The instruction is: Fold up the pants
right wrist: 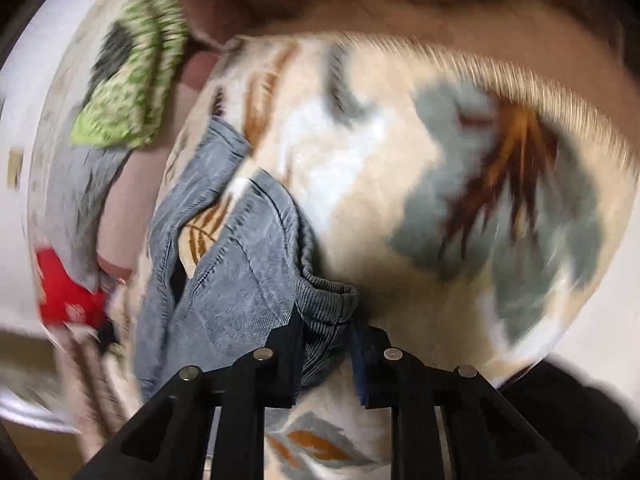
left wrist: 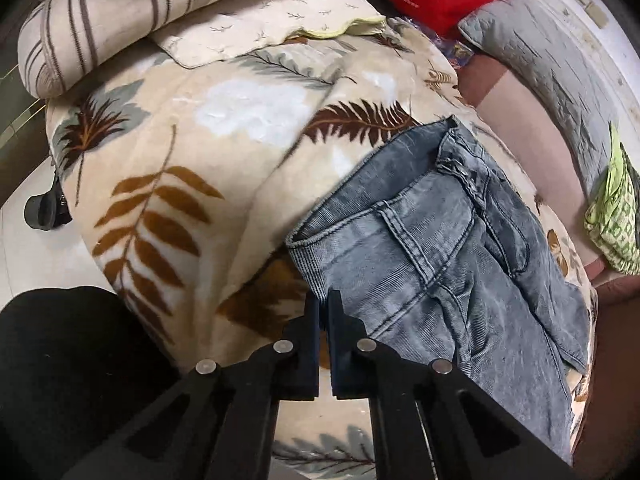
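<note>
So, looks like this one's partway through at best. The jeans sit on the leaf-print blanket, filling the lower right of the left wrist view, and they're already bunched into a shorter stack with a hem opening showing at the left edge and seams running down the middle, so I'd guess at least one fold is in. It's not tidy though: in the right wrist view the jeans take up the left-centre of the frame and there's a gap where the blanket peeks through between two layers, so the layers aren't lined up. The left gripper is at the bottom centre of its frame, jaws nearly together with only a thin slit and nothing between them that I can see, tips right at the near edge of the denim. The right gripper has its jaws apart, with a ribbed hem bunched between them; can't tell if it's truly pinched, and that view is blurry. Still left, I think: squaring up the layers and a final fold.
</note>
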Action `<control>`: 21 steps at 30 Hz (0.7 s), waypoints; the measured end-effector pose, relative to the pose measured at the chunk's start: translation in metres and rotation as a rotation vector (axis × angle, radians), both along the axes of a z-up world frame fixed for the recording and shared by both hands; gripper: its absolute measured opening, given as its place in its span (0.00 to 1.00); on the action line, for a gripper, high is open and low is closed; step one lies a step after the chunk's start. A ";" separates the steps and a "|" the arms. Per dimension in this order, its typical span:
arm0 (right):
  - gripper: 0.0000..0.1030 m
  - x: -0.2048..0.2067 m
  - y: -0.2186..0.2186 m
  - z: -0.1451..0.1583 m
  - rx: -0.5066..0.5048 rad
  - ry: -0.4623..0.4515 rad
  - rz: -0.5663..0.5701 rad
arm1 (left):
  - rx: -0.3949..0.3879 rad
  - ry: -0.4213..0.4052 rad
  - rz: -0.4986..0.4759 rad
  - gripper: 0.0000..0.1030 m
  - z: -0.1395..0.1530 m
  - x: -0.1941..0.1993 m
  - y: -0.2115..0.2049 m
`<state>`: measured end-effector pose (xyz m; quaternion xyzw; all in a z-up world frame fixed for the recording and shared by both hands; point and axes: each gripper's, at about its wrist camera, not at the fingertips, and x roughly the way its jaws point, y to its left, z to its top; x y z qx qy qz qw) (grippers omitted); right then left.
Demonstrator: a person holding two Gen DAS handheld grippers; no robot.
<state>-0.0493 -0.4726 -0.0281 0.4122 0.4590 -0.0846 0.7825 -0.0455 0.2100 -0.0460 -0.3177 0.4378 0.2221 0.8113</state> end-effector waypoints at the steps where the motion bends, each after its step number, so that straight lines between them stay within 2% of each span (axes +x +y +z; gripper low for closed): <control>1: 0.20 0.000 0.008 0.014 -0.087 -0.026 0.029 | 0.020 0.001 0.003 0.02 0.003 -0.001 -0.001; 3: 0.21 0.004 0.017 0.024 -0.183 -0.025 0.072 | 0.041 -0.018 0.006 0.02 0.009 -0.003 -0.001; 5: 0.38 0.013 0.024 0.009 -0.260 0.080 0.122 | 0.056 -0.054 -0.020 0.02 0.022 -0.003 -0.004; 6: 0.51 0.015 0.024 -0.003 -0.279 0.150 0.120 | 0.069 -0.069 -0.036 0.03 0.028 -0.003 -0.007; 7: 0.56 0.013 0.024 -0.004 -0.279 0.128 0.119 | 0.081 -0.093 -0.070 0.04 0.035 0.001 -0.012; 8: 0.60 0.011 0.024 0.001 -0.286 0.109 0.116 | 0.095 -0.110 -0.094 0.11 0.041 0.004 -0.016; 9: 0.65 0.010 0.025 0.009 -0.307 0.101 0.094 | 0.119 -0.119 -0.120 0.27 0.047 0.009 -0.022; 11: 0.65 0.006 0.025 0.029 -0.333 0.036 0.051 | 0.165 -0.137 -0.176 0.47 0.054 0.020 -0.035; 12: 0.66 0.007 0.026 0.041 -0.325 -0.018 0.057 | 0.174 -0.139 -0.203 0.49 0.054 0.026 -0.041; 14: 0.70 0.013 0.033 0.058 -0.300 -0.113 0.099 | 0.191 -0.089 -0.266 0.51 0.043 0.042 -0.051; 16: 0.81 0.025 0.039 0.060 -0.231 -0.181 0.174 | 0.175 0.038 -0.326 0.53 0.011 0.063 -0.056; 17: 0.82 0.031 0.041 0.051 -0.200 -0.174 0.201 | 0.169 0.104 -0.347 0.52 -0.008 0.070 -0.056; 19: 0.82 0.050 0.039 0.011 -0.149 0.001 0.227 | 0.249 0.082 -0.373 0.53 -0.003 0.070 -0.063; 20: 0.82 0.055 0.034 -0.007 -0.106 0.053 0.224 | 0.254 0.094 -0.386 0.52 0.002 0.072 -0.064; 21: 0.82 0.052 0.035 0.000 -0.122 0.018 0.220 | 0.246 0.078 -0.395 0.52 0.010 0.074 -0.063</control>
